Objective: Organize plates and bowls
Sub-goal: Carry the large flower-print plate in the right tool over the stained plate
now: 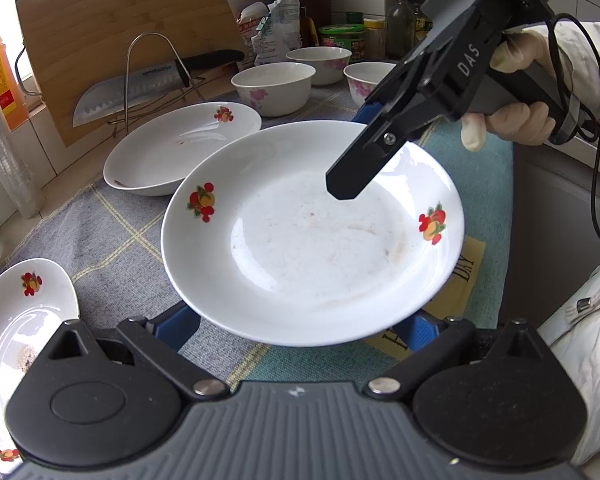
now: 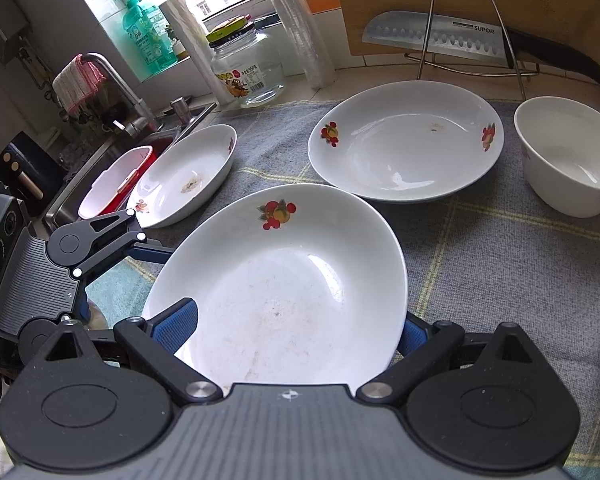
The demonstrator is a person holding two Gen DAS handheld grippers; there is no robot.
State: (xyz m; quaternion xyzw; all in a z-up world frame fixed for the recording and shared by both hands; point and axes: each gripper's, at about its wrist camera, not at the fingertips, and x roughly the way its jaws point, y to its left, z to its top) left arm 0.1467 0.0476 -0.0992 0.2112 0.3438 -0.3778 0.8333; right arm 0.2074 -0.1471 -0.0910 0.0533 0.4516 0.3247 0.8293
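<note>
Currently 1 soiled plate [image 1: 312,240] sits between both tools, above the checked cloth [image 2: 500,264] and tilted, its left side lower in the right wrist view.

Right tongs [image 2: 294,328]: closed on the plate's rim, 1 blue pad [image 2: 176,320] inside the dish, the other behind the rim and mostly hidden.

Left tongs [image 1: 300,328]: spread wide. The plate's near rim lies across the gap and both blue pads show just under it. I cannot tell whether they touch it.

Key relation: the plate lies straight ahead of both tongs, which approach from 2 different edges. It is round, so no long axis to align, only the tilt to level.

Candidate stack targets, 2:
- far plate [image 2: 406,140], ahead and a little right of the right tongs, just beyond the held rim; 1 bowl [image 2: 568,156] stands beside it.
- plate by the sink [image 2: 184,176], ahead and left, nearer the left tongs.

Judgement: the far plate is the shorter carry for the right tongs. The held plate must level before it goes down, or its low edge may strike the target's rim.
</note>
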